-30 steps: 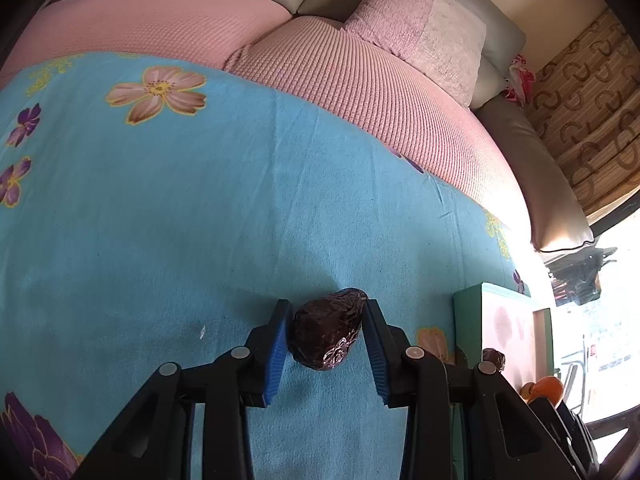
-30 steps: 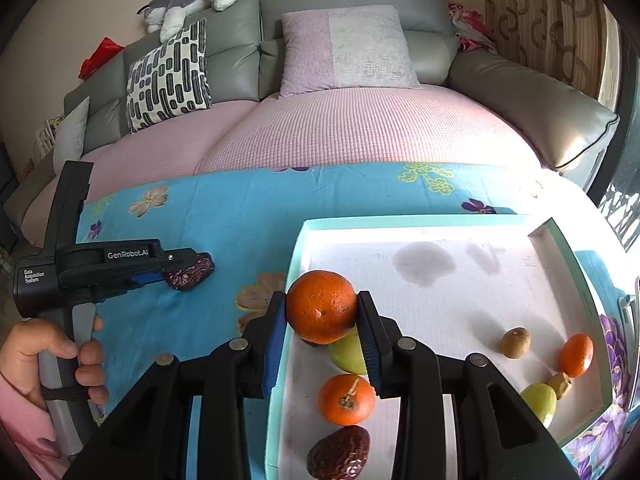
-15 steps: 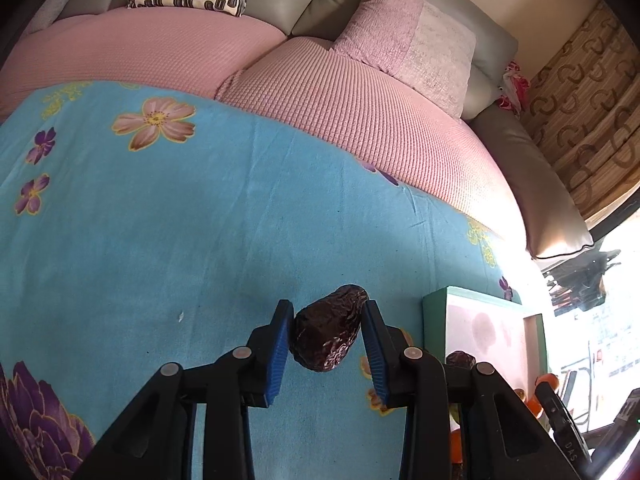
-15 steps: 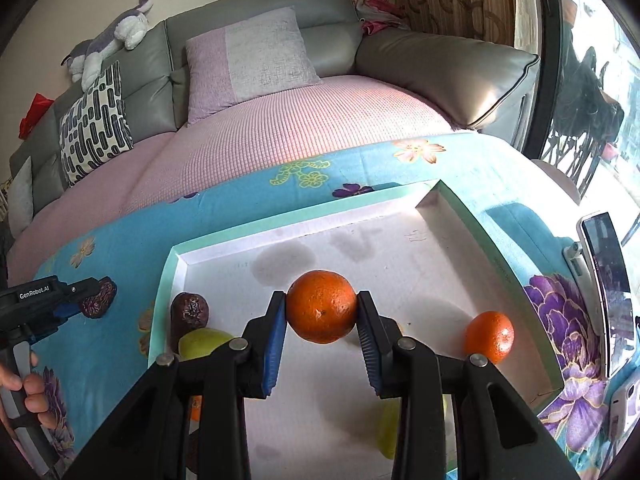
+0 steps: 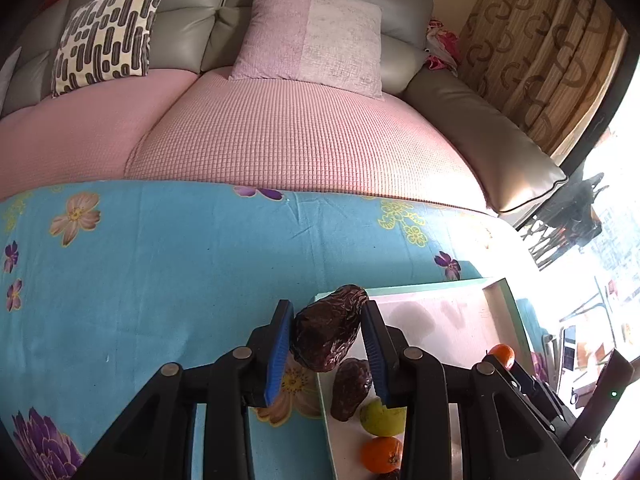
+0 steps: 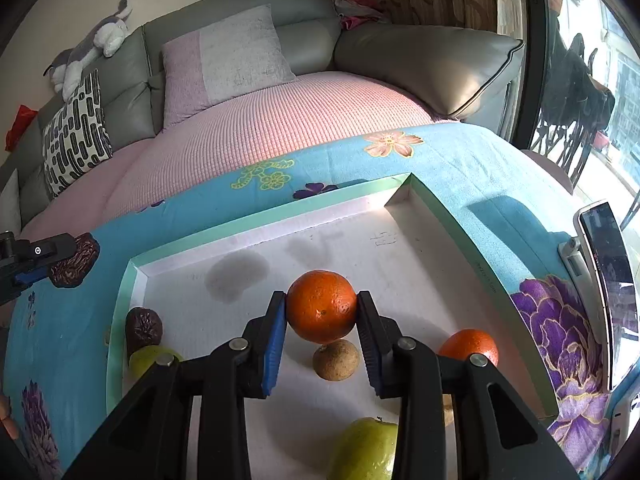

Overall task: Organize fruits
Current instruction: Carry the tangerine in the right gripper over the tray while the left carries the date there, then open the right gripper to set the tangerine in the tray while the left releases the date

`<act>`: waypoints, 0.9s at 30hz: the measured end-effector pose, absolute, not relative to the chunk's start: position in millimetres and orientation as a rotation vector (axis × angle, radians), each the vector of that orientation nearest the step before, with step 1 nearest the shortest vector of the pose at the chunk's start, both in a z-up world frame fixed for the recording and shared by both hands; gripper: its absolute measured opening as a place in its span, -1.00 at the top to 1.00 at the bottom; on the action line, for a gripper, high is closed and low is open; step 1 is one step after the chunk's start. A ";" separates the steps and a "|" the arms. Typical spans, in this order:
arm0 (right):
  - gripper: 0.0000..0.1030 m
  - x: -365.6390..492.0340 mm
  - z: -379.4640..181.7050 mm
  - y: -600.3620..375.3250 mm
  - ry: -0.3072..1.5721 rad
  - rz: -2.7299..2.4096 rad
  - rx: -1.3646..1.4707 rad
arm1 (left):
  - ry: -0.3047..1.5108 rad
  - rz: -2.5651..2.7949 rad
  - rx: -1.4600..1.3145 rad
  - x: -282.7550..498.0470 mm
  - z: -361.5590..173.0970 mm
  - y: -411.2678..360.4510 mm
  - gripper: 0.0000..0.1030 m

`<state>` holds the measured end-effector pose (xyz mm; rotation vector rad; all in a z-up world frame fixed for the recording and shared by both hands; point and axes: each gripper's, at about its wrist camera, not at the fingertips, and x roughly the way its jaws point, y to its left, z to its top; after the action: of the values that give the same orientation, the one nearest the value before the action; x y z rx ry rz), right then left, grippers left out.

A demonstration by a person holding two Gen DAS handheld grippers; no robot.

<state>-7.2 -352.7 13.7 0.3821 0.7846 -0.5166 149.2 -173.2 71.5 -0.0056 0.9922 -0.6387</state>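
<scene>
Your left gripper holds a wrinkled dark date between its blue pads, jaws closed narrow on it. The date hangs above the near left corner of the tray, over the rim where the tray meets the blue floral cloth. Below it in the left wrist view, a second date lies inside the tray along the left wall, with a green fruit just beside it and a small orange nearer you.

Your right gripper clamps an orange at mid width, pads touching both sides. It is raised over the middle of the tray floor. A brown kiwi sits on the floor directly under it; whether the two touch cannot be told. A second orange lies to the right, partly behind the right finger. A green apple sits at the near edge, between the fingers' bases.

In the right wrist view the left gripper's tip with its date shows at the far left, outside the tray's left wall, over the cloth. A phone stands on the cloth right of the tray. Behind the cloth is a pink sofa seat.
</scene>
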 end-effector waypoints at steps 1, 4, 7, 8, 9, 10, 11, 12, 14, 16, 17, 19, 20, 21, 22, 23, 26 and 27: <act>0.30 -6.7 13.3 -353.6 0.782 -0.522 0.379 | 0.991 -0.645 0.011 148.7 71.3 -181.9 0.28; 0.30 -5.3 12.8 -356.2 0.767 -0.516 0.381 | 0.991 -0.664 0.059 143.4 67.0 -204.5 0.28; 0.30 -2.7 9.5 -357.6 0.767 -0.506 0.386 | 0.999 -0.674 0.088 141.7 59.0 -221.9 0.28; 0.30 -1.5 7.5 -357.8 0.773 -0.508 0.382 | 1.004 -0.673 0.095 141.7 55.2 -226.0 0.28; 0.30 -0.2 5.3 -357.6 0.780 -0.512 0.376 | 1.009 -0.673 0.101 142.3 51.4 -230.0 0.28; 0.30 1.0 2.9 -357.4 0.789 -0.517 0.368 | 1.015 -0.671 0.106 142.6 47.0 -232.4 0.28; 0.30 2.2 0.3 -357.5 0.799 -0.522 0.360 | 1.021 -0.669 0.111 142.8 42.7 -235.1 0.28; 0.30 3.2 -2.6 -358.3 0.810 -0.525 0.357 | 1.028 -0.669 0.113 143.3 38.7 -236.9 0.28; 0.30 4.1 -7.8 -360.3 0.826 -0.526 0.362 | 1.043 -0.666 0.115 144.0 30.6 -239.5 0.28; 0.30 4.7 -12.0 -362.2 0.844 -0.527 0.371 | 1.059 -0.657 0.121 145.0 23.0 -240.6 0.28; 0.30 4.2 -12.6 -362.5 0.844 -0.525 0.375 | 1.067 -0.652 0.123 145.5 19.8 -240.8 0.28; 0.30 4.8 -12.7 -361.4 0.854 -0.526 0.365 | 1.084 -0.642 0.130 146.3 13.2 -241.3 0.28; 0.30 5.5 -12.6 -360.4 0.858 -0.528 0.357 | 1.083 -0.641 0.127 146.3 11.6 -241.5 0.28; 0.30 6.2 -12.9 -359.6 0.862 -0.530 0.351 | 1.083 -0.640 0.124 146.5 11.5 -241.1 0.28; 0.30 6.8 -13.0 -359.0 0.865 -0.532 0.346 | 1.085 -0.640 0.125 146.2 12.0 -241.2 0.28; 0.30 7.0 -13.1 -358.5 0.866 -0.534 0.342 | 1.086 -0.640 0.129 146.2 12.4 -241.7 0.28; 0.30 6.9 -13.5 -357.7 0.867 -0.535 0.340 | 1.091 -0.639 0.120 147.3 13.5 -241.8 0.28; 0.30 7.0 -13.4 -357.5 0.868 -0.534 0.338 | 1.093 -0.638 0.114 147.8 14.3 -242.9 0.28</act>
<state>7.0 -357.5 -13.4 0.3376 0.8679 -0.5342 147.8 -242.9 14.3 0.1140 1.0930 -0.6380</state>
